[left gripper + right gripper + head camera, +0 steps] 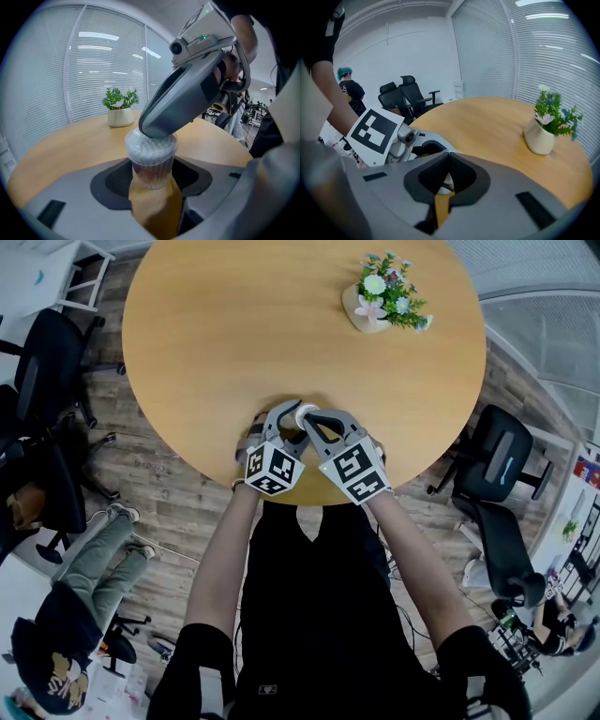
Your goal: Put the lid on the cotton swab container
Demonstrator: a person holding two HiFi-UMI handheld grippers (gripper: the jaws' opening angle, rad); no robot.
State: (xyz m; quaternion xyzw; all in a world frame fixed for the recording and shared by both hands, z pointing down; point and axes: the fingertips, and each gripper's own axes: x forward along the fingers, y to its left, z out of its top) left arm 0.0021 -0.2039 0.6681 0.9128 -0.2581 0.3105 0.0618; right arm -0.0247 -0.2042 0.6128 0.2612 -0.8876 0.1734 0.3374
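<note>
Both tongs meet at one spot close to the table's near rim. The left tongs [152,171] stand spread wide with the cotton swab container [151,164] between their dark pads, which sit against its ribbed clear sides, so it is pinched upright. The right tongs [449,157] are pressed nearly together, leaving only a thin slit with a pale sliver showing through it. Their joined tips come down from above and rest on the lid [151,144], which sits on top of the container over the white swab heads. Whether the lid is fully seated all round I cannot tell.

In the head view the marker cubes of both tongs hang out past the round wooden table [216,324] at its near edge, and the person's forearms reach in from below. Beyond the container the tabletop runs bare to the far rim and out to the left and right. The only other thing on it is a small flower pot [373,307], well apart near the far right edge.

Off the table, a black office chair [502,479] stands near the right rim and another chair [42,362] near the left rim. A seated person [66,615] is on the floor side at lower left, well apart. Window blinds [98,70] close the space behind the table.
</note>
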